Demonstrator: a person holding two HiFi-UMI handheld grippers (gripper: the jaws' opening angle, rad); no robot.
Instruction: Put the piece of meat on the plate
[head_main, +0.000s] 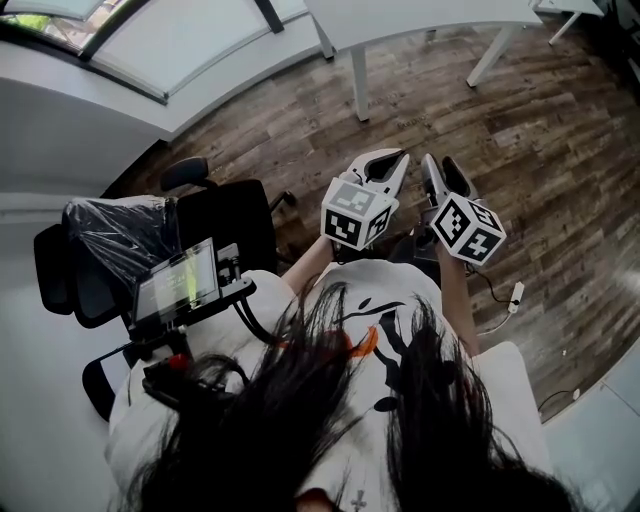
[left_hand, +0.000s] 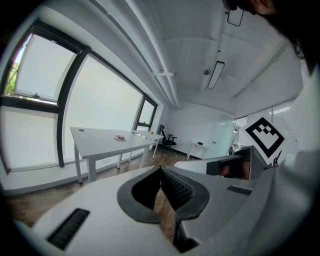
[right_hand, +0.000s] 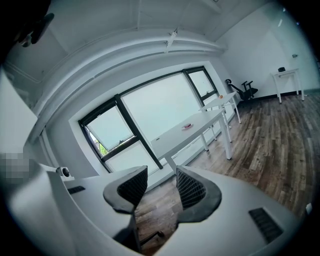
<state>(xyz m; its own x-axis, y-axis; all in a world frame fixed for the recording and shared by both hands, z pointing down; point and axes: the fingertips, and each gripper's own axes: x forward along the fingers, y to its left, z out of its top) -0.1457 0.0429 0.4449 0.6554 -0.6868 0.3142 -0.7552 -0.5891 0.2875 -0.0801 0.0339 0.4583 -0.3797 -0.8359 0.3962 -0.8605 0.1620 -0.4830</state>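
- Left gripper (left_hand: 161, 171): jaws closed tip to tip, nothing between them.
- Right gripper (right_hand: 162, 177): jaws a narrow gap apart, empty.
- Far beyond both jaws, a long white tabletop (right_hand: 205, 125) by the windows (right_hand: 160, 107) carries a small red item (right_hand: 187, 126), too small to identify.
- Wood-plank floor (right_hand: 270, 145) lies below the jaws.

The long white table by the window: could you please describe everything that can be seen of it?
The table is long, white and plain, with a thin flat top and straight white legs. It stands on the wooden floor, its long side along the window. A small plate with something reddish, too small to identify, lies on its top.
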